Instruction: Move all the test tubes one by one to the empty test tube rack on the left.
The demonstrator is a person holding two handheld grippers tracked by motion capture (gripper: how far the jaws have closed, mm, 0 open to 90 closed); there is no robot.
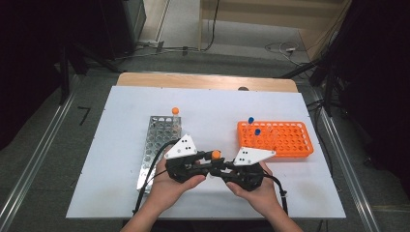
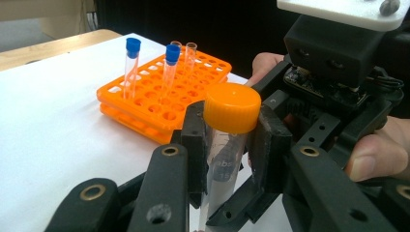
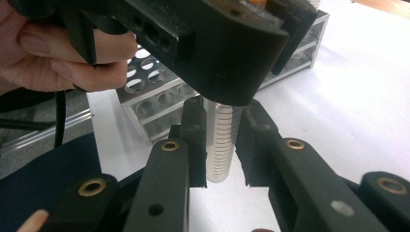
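Orange cap (image 2: 232,107) tops a clear tube (image 2: 223,169), which stands upright above the white table (image 1: 121,159) at its near edge, between both hands. Left gripper (image 2: 227,145) clamps the tube just under the cap, pads pressing on both sides. Right gripper (image 3: 223,145) grips the lower, graduated part of the tube, pads tight on it, tube bottom hanging free just past them. In the high view the 2 grippers meet nose to nose, left gripper (image 1: 186,166) and right gripper (image 1: 244,171), with the cap (image 1: 215,154) showing between them. Each carries a white 3-cornered plate on top, and cables trail toward the near edge. Metal rack (image 1: 159,140) lies just left of the left gripper, running away from the person, with 1 orange-capped tube (image 1: 175,112) at its far end. Orange rack (image 1: 278,139) sits to the right, just beyond the right gripper, holding 2 blue-capped tubes (image 1: 252,123) near its left end; in the left gripper view 2 uncapped tubes (image 2: 189,55) stand behind them. Table sits on a wooden top (image 1: 203,81), grey floor around.
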